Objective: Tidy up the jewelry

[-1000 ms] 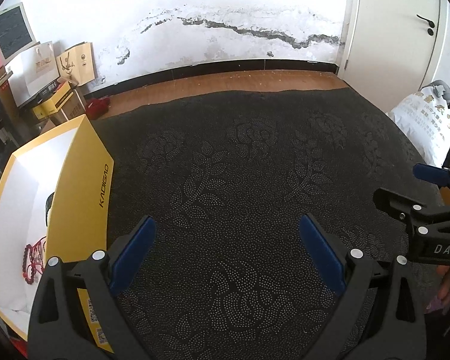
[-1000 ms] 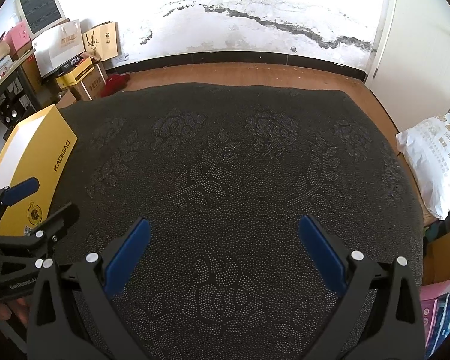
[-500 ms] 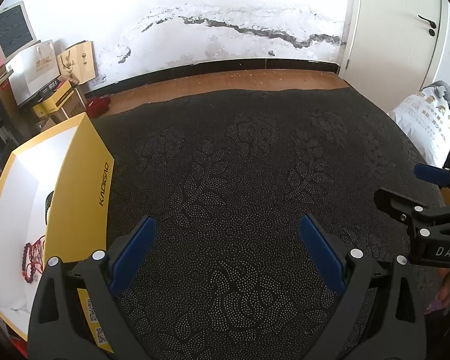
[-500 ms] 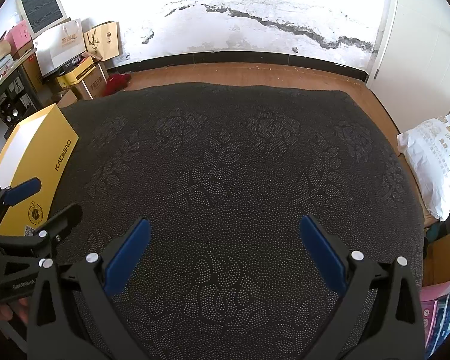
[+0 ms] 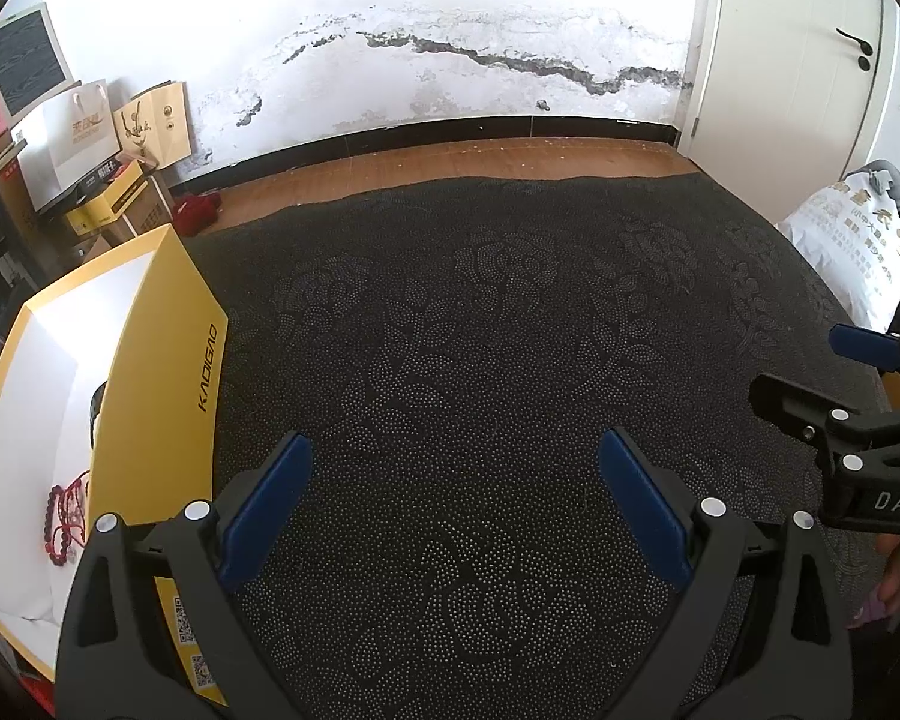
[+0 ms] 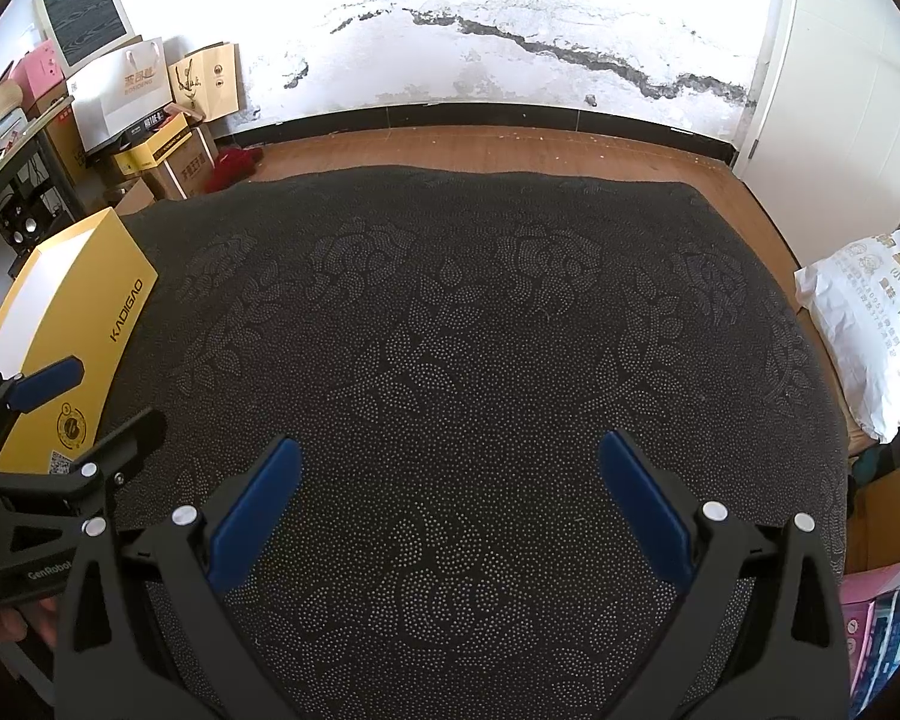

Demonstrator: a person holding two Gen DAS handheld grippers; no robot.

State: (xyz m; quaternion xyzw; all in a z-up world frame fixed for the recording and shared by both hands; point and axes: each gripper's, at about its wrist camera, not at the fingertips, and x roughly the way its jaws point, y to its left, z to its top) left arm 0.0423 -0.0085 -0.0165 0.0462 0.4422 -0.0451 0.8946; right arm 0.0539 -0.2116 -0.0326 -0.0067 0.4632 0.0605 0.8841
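Observation:
An open yellow box [image 5: 168,372] with a white inside stands at the left edge of the dark patterned table cover [image 5: 510,330]. A red bead bracelet [image 5: 60,516] lies inside it, with a dark item [image 5: 97,405] further back, partly hidden by the box wall. My left gripper [image 5: 453,468] is open and empty, just right of the box. My right gripper [image 6: 447,468] is open and empty over the cover; it also shows in the left wrist view [image 5: 822,369]. The box shows in the right wrist view [image 6: 84,330], with the left gripper [image 6: 84,396] in front of it.
A white sack [image 5: 852,252] lies off the cover's right edge. Boxes and paper bags [image 6: 150,114] are stacked against the wall at back left. A wooden floor strip [image 5: 450,162] and a white door [image 5: 798,60] lie beyond the cover.

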